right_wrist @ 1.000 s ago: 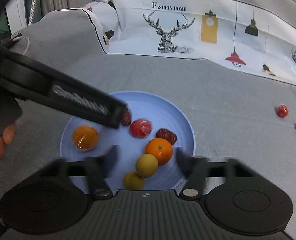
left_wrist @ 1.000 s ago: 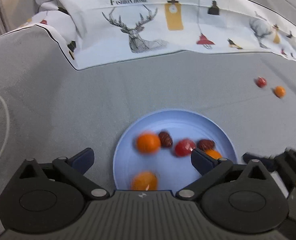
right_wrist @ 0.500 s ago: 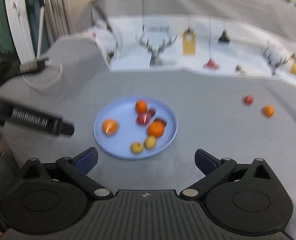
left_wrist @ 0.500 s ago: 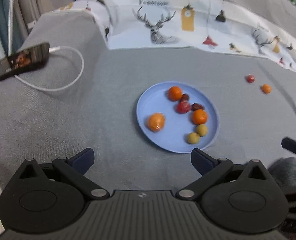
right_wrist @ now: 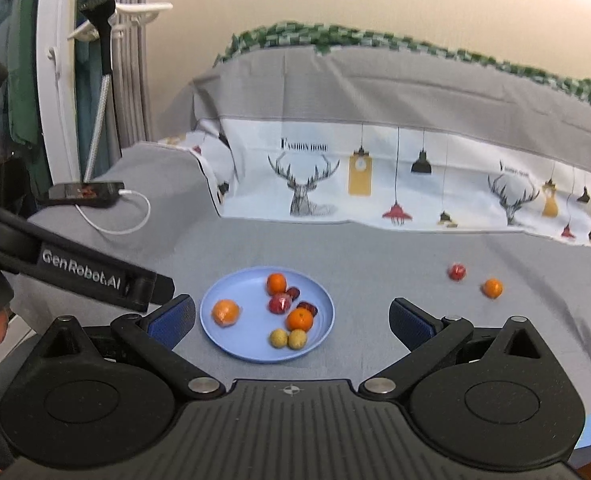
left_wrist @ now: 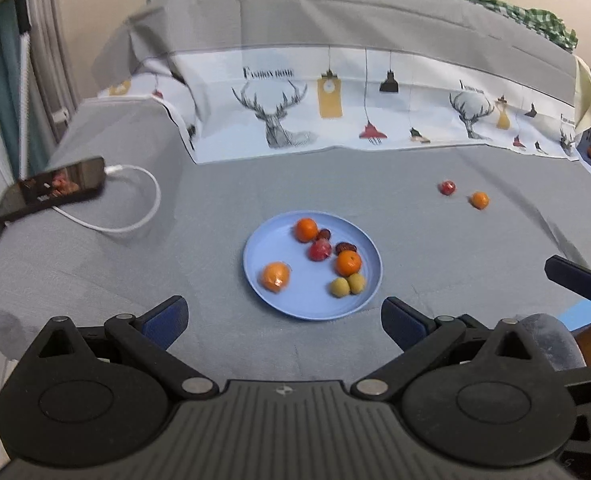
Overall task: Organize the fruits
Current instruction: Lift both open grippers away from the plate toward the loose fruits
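1. One grey bedspread (left_wrist: 335,184) carries everything; along its far edge lies a white printed cloth (left_wrist: 375,116) with stags and hanging lamps, and behind that a grey bolster topped by a green checked fabric (right_wrist: 335,36).
2. Both grippers hang above the near edge with nothing between their fingers. The left gripper (left_wrist: 283,316) has its blue-padded fingers spread wide apart; the right gripper (right_wrist: 291,320) stands the same way, fingers wide and empty. In the right wrist view the left gripper's black arm, lettered GenRobot.AI, crosses the left side.
3. Near the middle of the bedspread, closer to the near edge, sits a round blue plate (left_wrist: 263,248), also seen at (right_wrist: 231,344).
4. At the left edge of the bedspread a dark phone (left_wrist: 51,192) lies with its screen lit, plugged into a white cable (left_wrist: 135,216) that loops toward the middle.
5. On the plate are three oranges: one at the far rim (left_wrist: 306,229), one to the right (left_wrist: 348,263), and a wrapped one apart on the left (left_wrist: 275,276).
6. A red wrapped fruit (left_wrist: 320,250) lies between the far orange and the right one, with two dark red dates (left_wrist: 345,247) just beside it.
7. Two yellow-green fruits (left_wrist: 340,287) touch each other at the plate's near right rim.
8. Well apart from the plate, toward the far right corner of the bedspread, a small red fruit (left_wrist: 447,187) and a small orange fruit (left_wrist: 479,200) lie near each other, off the plate.
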### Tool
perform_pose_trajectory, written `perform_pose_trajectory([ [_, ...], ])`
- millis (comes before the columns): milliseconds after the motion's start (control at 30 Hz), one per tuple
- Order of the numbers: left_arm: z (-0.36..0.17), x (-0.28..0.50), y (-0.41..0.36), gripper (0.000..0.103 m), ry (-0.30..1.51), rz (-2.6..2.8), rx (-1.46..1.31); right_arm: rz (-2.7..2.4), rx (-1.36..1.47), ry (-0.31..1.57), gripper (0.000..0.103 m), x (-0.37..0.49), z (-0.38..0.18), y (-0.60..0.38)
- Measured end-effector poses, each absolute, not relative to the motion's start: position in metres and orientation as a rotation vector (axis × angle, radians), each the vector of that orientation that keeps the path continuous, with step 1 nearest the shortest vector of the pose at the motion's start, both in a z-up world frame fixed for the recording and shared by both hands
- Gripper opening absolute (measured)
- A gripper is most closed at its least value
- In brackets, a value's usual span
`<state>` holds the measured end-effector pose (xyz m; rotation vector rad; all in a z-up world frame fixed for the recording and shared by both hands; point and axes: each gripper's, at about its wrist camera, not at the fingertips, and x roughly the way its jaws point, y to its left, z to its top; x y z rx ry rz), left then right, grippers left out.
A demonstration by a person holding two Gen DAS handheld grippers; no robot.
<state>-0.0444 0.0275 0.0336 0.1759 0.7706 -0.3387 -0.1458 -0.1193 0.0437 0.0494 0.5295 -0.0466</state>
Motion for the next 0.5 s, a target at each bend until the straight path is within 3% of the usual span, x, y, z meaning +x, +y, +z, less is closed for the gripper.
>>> perform_pose_trajectory([
  [500,0.051,-0.063,0.041,0.103,0.714,-0.321,0.159,-0.035,0.011,0.475,0.102,-0.161,0.054,-0.107],
])
